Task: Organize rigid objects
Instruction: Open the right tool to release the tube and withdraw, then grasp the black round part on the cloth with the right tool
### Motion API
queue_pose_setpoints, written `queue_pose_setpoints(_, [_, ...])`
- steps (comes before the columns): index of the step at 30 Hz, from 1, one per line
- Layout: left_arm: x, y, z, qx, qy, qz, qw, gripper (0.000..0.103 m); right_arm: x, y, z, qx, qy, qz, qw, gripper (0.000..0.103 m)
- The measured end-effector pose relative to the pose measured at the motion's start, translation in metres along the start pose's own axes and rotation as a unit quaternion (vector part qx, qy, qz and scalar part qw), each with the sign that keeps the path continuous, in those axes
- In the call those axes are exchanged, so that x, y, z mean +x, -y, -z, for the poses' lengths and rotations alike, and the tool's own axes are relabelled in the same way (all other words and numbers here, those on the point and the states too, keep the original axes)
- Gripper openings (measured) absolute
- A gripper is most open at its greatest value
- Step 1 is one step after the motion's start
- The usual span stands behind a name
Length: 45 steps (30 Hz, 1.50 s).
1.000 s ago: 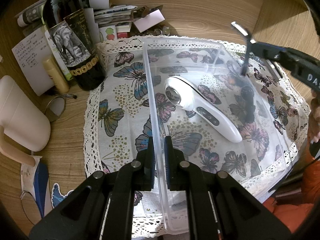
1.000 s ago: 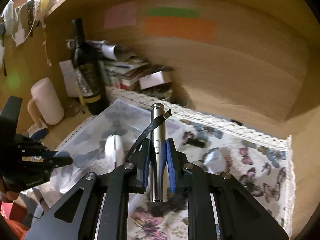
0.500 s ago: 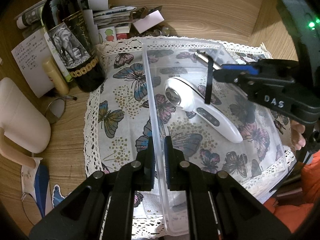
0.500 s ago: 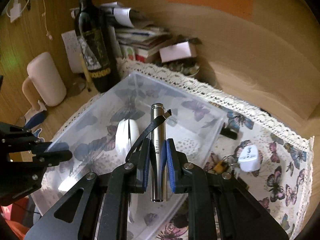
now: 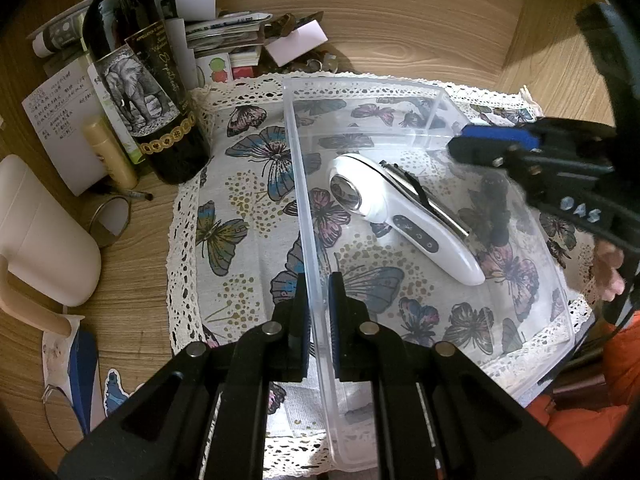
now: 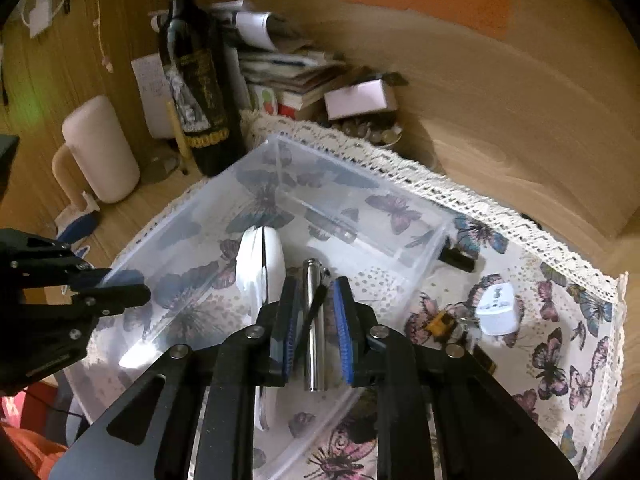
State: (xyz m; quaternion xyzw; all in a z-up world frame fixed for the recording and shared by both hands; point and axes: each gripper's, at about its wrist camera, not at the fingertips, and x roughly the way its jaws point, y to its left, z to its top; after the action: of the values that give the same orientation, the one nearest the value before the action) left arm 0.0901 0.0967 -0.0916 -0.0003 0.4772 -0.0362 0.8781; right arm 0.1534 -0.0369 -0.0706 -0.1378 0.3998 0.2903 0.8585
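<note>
- So the big change: a second ago the right gripper (image 6: 314, 322) was carrying that silver pen-shaped metal tube (image 5: 426, 202) up in the air over toward the clear plastic bin (image 5: 558, 280), clamped tight. Now it's down over the bin and the tube is inside.
- From the left-side view the tube lies on the bin floor, resting right up against the white handheld device (image 5: 400, 216) that's already in there, roughly parallel to it.
- The right jaws have just been opening. In the right wrist view the tube sits between the blue pads with a visible gap on each side, so I'd say it's let go, not gripped. Narrow opening, nowhere near wide.
- Task-wise that looks like one more rigid thing sorted into the bin. Out on the butterfly cloth (image 6: 560, 360) there's a white plug adapter (image 6: 498, 310) and a small yellowish bit next to it, so probably more to go.
- The left gripper (image 5: 318, 316) hasn't budged over that second: jaws pinched shut on the bin's near wall, one pad inside and one outside, basically holding the bin steady on the counter (image 5: 400, 20).
- Wine bottle (image 5: 140, 68) and the paper clutter at the back sit well clear.
</note>
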Motion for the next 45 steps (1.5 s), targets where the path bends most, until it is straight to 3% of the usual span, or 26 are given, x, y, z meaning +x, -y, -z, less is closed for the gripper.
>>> queue_pose_setpoints(12, [0.000,0.000,0.000,0.000,0.000,0.000,1.0000,0.008,-0.039,0.038,0.010,0.043,0.031,0.058,0.997,0.027])
queue_pose_setpoints(19, [0.000,0.000,0.000,0.000,0.000,0.000,1.0000,0.008,-0.031,0.054,0.033,0.074,0.003,0.070,0.995,0.032])
queue_pose_setpoints(23, [0.000,0.000,0.000,0.001,0.000,0.000,1.0000,0.008,-0.022,0.055,0.050,0.085,-0.013,0.063,0.994,0.045])
queue_pose_setpoints(29, [0.000,0.000,0.000,0.001,0.000,-0.001,1.0000,0.008,0.001,0.052,0.065,0.100,-0.044,0.040,0.993,0.045])
queue_pose_setpoints(35, [0.000,0.001,0.000,0.002,0.000,-0.002,1.0000,0.008,0.016,0.056,0.074,0.126,-0.063,0.017,0.990,0.044])
queue_pose_setpoints(38, [0.000,0.001,0.000,0.001,0.001,-0.001,1.0000,0.008,0.015,0.055,0.074,0.124,-0.061,0.006,0.990,0.027])
queue_pose_setpoints(45, [0.000,0.001,0.000,0.001,0.001,-0.001,1.0000,0.008,-0.004,0.053,0.070,0.105,-0.027,0.019,0.994,0.020])
